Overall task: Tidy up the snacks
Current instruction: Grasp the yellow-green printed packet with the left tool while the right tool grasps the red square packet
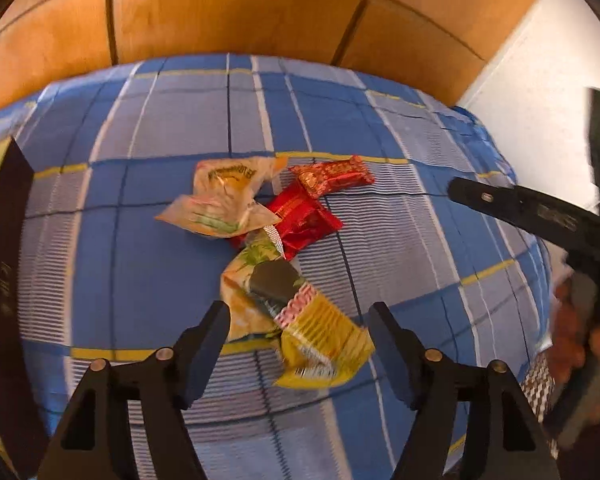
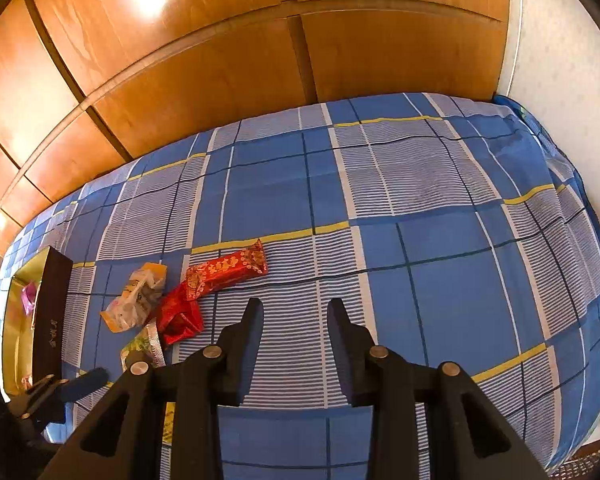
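Observation:
Several snack packets lie in a loose pile on the blue plaid bedsheet (image 1: 148, 264). A yellow packet (image 1: 300, 320) lies nearest, between the fingers of my open left gripper (image 1: 298, 314), which is just above it and not closed on it. Behind it lie a red square packet (image 1: 300, 222), a pale orange packet (image 1: 224, 196) and a long red patterned packet (image 1: 334, 176). In the right wrist view my right gripper (image 2: 294, 312) is open and empty above bare sheet, right of the long red packet (image 2: 228, 270), the red square packet (image 2: 178, 316) and the pale packet (image 2: 136, 300).
A dark box with a gold lining (image 2: 52, 312) stands at the left edge of the bed, with some snacks inside; its wall (image 1: 4, 260) shows in the left wrist view. Wooden wardrobe doors (image 2: 220, 60) rise behind the bed. A white wall (image 2: 560, 60) is to the right.

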